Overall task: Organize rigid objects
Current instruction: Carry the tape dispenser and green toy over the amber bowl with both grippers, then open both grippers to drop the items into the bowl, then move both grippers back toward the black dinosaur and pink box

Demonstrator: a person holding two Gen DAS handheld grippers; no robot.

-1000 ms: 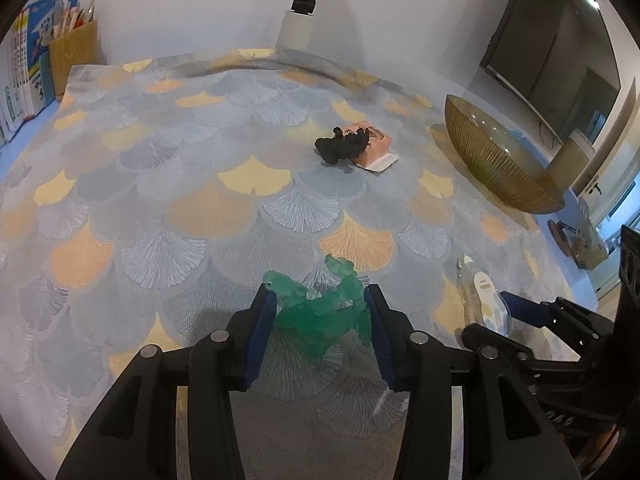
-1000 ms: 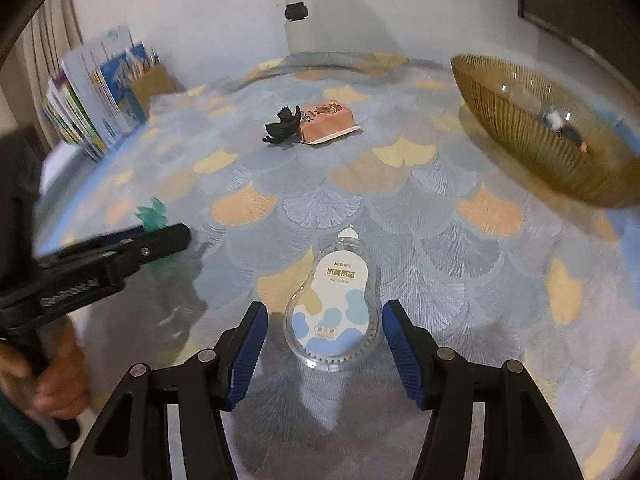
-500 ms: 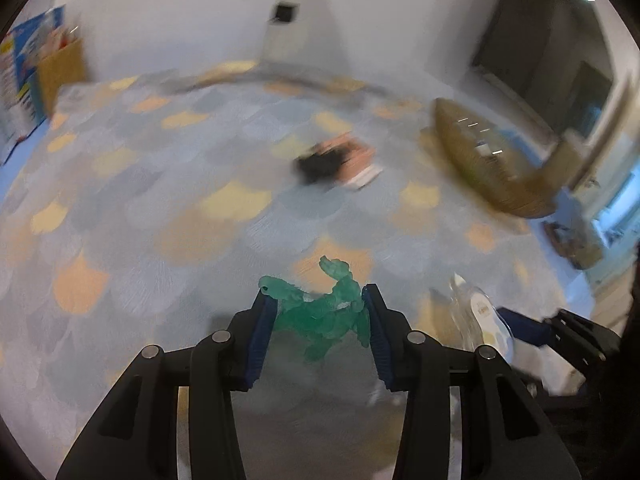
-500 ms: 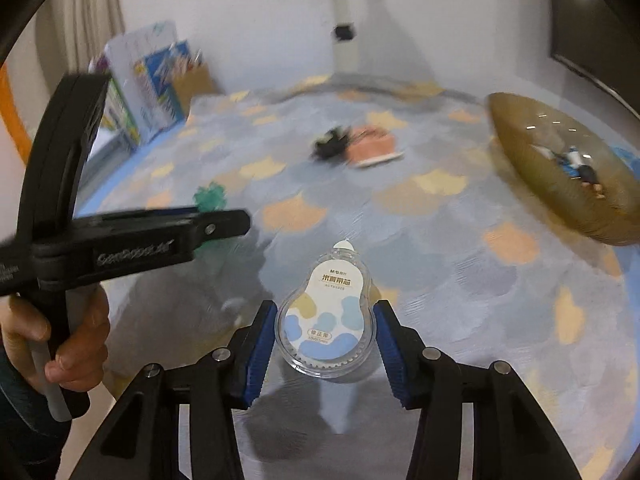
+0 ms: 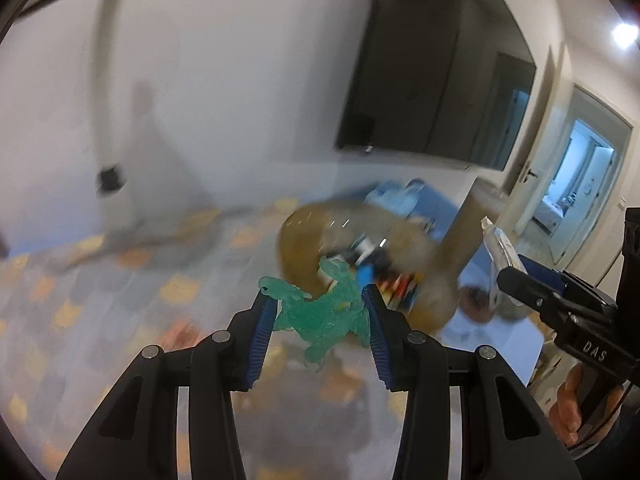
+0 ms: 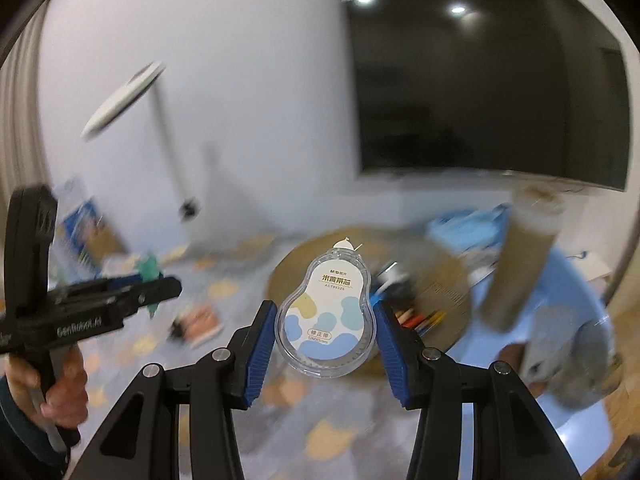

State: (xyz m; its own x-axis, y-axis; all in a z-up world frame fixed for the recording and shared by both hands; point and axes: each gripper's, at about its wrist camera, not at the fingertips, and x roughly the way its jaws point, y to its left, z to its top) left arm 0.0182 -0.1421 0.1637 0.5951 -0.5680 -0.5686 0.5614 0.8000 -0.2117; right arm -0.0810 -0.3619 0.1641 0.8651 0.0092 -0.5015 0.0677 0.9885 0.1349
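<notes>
My left gripper (image 5: 318, 314) is shut on a translucent green dragon figure (image 5: 326, 314) and holds it in the air above the patterned tablecloth (image 5: 120, 320). My right gripper (image 6: 326, 320) is shut on a clear pear-shaped correction tape (image 6: 326, 312) with a blue and yellow label, also lifted. Beyond both stands the amber ribbed bowl (image 5: 304, 236), blurred, with several small items inside; it also shows in the right wrist view (image 6: 444, 280). The left gripper with the dragon (image 6: 149, 268) shows at the left of the right wrist view.
An orange box with a black figure (image 6: 196, 324) lies on the cloth, blurred. A cardboard tube (image 6: 524, 260) stands right of the bowl. A dark screen (image 5: 440, 80) hangs on the wall. Books and a pencil holder (image 6: 84, 232) stand at the far left.
Both grippers have risen off the cloth with their objects and swung toward the bowl. The right gripper closed on the correction tape; the views now tilt up to the wall.
</notes>
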